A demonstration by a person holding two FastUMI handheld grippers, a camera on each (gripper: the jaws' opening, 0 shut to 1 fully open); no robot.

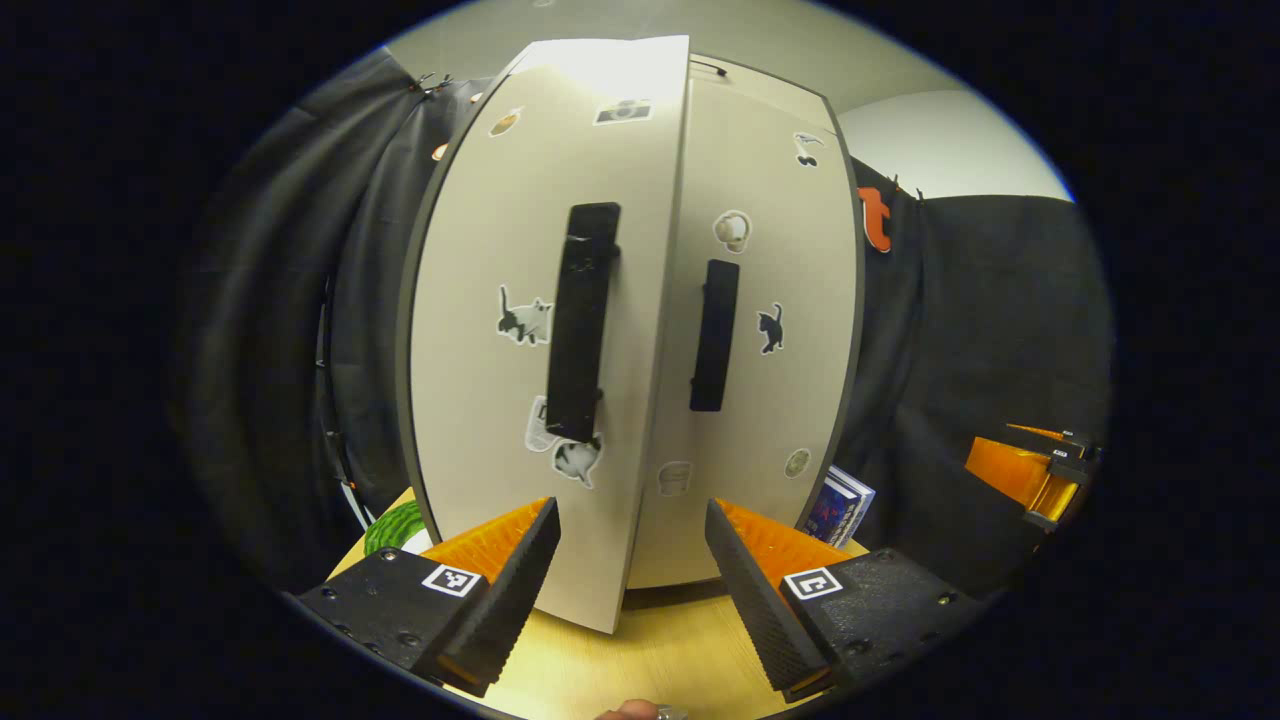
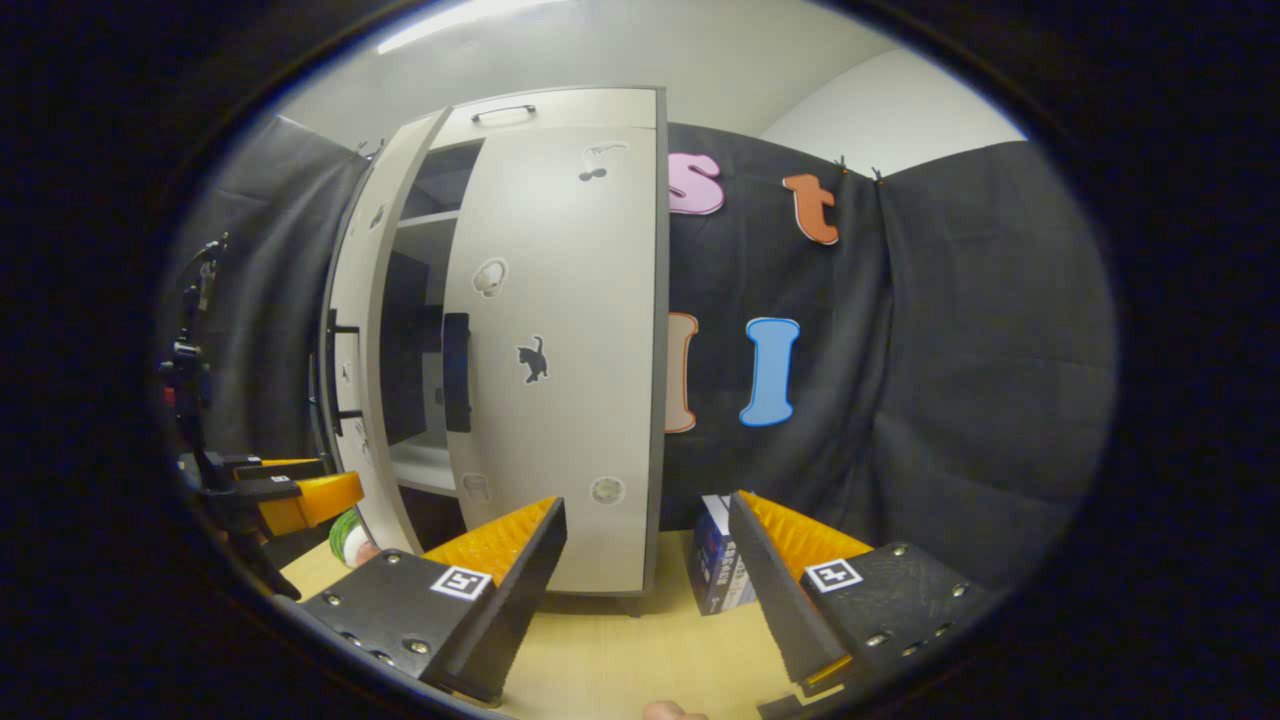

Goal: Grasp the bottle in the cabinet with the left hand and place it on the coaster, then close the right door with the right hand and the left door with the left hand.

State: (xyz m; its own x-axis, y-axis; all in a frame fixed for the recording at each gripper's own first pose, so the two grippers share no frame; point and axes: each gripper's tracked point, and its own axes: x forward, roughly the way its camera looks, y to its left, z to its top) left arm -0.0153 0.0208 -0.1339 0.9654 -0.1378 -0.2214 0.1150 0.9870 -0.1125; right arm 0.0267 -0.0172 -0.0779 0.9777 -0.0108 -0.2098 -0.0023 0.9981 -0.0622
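The pale cabinet [image 1: 760, 420] stands on a wooden table. Its right door [image 2: 560, 400] lies flat against the cabinet, black handle [image 1: 713, 335] facing me. The left door [image 1: 480, 300] stands ajar with its own black handle [image 1: 580, 320], and shelves [image 2: 425, 225] show in the gap. My left gripper [image 1: 631, 510] is open just before the left door's free edge, gripping nothing. My right gripper [image 2: 646, 500] is open, off to the cabinet's right. A green and white thing [image 1: 392, 525] peeks from behind the left door; I cannot tell whether it is the bottle or the coaster.
A blue box [image 2: 715, 560] stands on the table [image 2: 620, 650] by the cabinet's right side. Black cloth walls close the booth behind and to both sides. From the right gripper view, the left gripper [image 2: 300, 495] shows at the far left edge.
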